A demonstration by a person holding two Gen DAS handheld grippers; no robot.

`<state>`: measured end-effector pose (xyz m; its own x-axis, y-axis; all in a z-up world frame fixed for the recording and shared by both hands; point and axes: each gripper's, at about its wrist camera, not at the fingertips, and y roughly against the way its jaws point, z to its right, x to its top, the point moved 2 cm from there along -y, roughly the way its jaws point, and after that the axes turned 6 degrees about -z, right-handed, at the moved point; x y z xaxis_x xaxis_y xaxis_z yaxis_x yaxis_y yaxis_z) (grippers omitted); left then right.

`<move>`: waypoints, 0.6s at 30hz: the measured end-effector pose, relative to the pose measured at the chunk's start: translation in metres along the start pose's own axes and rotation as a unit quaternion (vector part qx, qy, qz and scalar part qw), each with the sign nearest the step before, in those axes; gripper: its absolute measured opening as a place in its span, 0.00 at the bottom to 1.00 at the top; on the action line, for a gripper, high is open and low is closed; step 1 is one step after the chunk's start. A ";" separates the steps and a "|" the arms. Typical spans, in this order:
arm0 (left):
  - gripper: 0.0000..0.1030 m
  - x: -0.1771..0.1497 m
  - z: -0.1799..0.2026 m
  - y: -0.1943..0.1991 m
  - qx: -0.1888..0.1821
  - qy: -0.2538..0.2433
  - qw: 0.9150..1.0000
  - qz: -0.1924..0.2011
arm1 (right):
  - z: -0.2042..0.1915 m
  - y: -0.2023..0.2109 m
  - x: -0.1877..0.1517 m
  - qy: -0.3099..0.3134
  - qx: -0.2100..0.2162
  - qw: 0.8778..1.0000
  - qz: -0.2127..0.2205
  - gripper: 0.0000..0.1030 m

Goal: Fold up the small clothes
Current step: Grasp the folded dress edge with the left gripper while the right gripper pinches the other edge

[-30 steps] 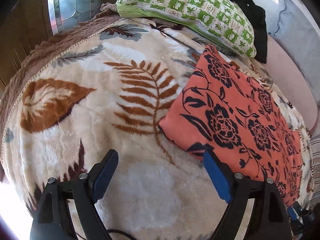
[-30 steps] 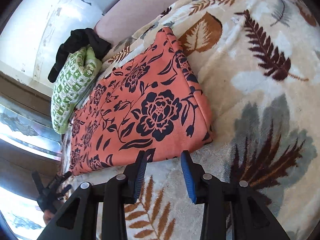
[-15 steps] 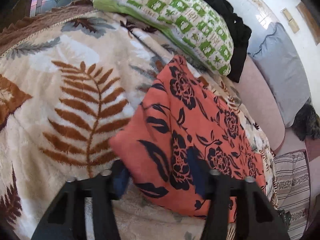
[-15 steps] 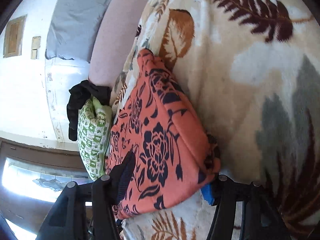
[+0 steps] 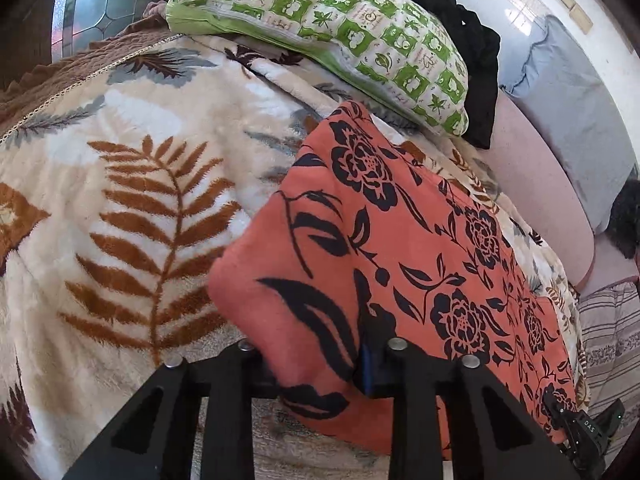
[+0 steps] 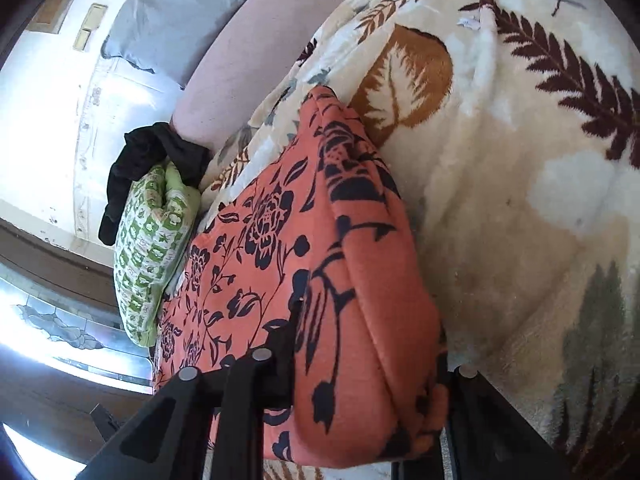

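1. The left claw (image 5: 316, 364) is closing on a near corner of the cloth (image 5: 400, 248); a bunched fold of the orange, black-flowered fabric is gathered between its jaws and is pressed by them.
2. The right claw (image 6: 368, 364) is closing on the cloth (image 6: 280, 248) at its other near corner; a thick roll of fabric fills the gap between the jaws and is pinched there.
3. From the left claw, the cloth is seen stretching away and to the right across the bed; its gripped corner is raised off the blanket (image 5: 132, 208), while the rest lies flat.
4. From the right claw, the cloth is seen running away to the left, with its right edge humped up in a ridge beside the blanket (image 6: 520, 184).
5. The blanket, cream with brown and grey leaves, is spread under the cloth.
6. A green-checked pillow (image 5: 328, 28) is seen beyond the far end of the cloth, near it; whether the two touch cannot be told.
7. A black garment (image 5: 464, 40) is draped behind the pillow and touches it.
8. In the bottom right corner of the left wrist view, part of a black device is seen at the cloth's near edge.
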<state>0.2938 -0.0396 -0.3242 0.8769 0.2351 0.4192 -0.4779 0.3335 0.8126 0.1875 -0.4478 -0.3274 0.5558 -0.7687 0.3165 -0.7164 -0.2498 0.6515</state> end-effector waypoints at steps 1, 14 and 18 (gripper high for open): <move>0.21 0.000 0.000 0.004 -0.003 0.000 1.000 0.008 | -0.009 0.005 -0.002 0.024 -0.006 1.000 0.014 0.18; 0.28 -0.054 -0.035 0.054 0.001 0.014 1.000 -0.023 | -0.009 0.062 -0.061 0.074 -0.071 0.994 -0.025 0.22; 0.55 -0.055 -0.045 0.048 -0.014 0.031 0.999 -0.041 | 0.014 0.074 -0.068 0.027 -0.098 0.994 -0.046 0.37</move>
<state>0.2204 0.0043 -0.3263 0.9085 0.2627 0.3249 -0.4068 0.3790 0.8312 0.0910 -0.4220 -0.3107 0.6408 -0.7142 0.2818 -0.5685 -0.1947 0.7993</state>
